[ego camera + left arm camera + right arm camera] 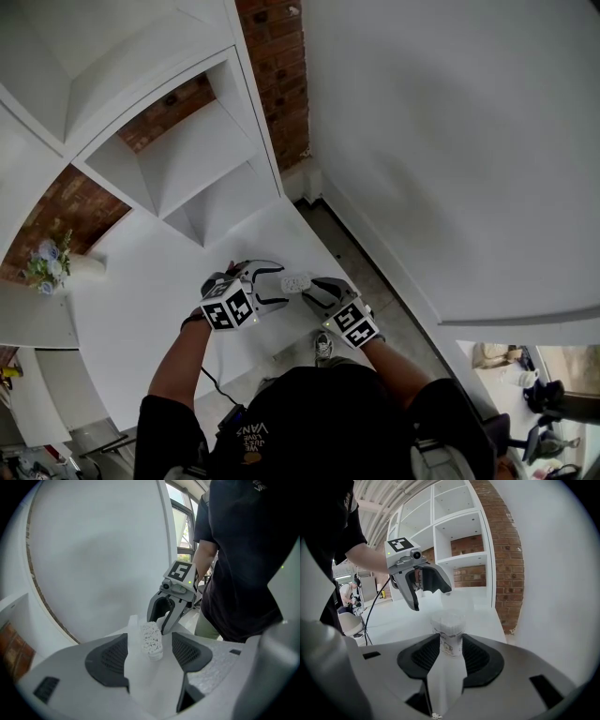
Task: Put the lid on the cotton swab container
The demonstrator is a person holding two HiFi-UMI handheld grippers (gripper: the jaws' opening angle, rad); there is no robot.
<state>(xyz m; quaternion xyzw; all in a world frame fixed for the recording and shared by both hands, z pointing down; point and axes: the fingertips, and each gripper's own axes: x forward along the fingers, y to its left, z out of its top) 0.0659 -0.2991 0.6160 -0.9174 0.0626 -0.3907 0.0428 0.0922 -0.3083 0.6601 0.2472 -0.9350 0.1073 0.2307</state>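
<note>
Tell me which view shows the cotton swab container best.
Right gripper view: the cotton swab container sits between its jaws, swab heads showing. Head view shows only a small white speck; left gripper view, mostly swab heads.

White table (141, 309), white shelving (178, 159) behind

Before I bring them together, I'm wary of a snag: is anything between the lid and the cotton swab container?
Nothing visible. The clear lid in the left gripper sits just beyond the open swab end of the cotton swab container, which the right gripper holds; only air separates them.
</note>
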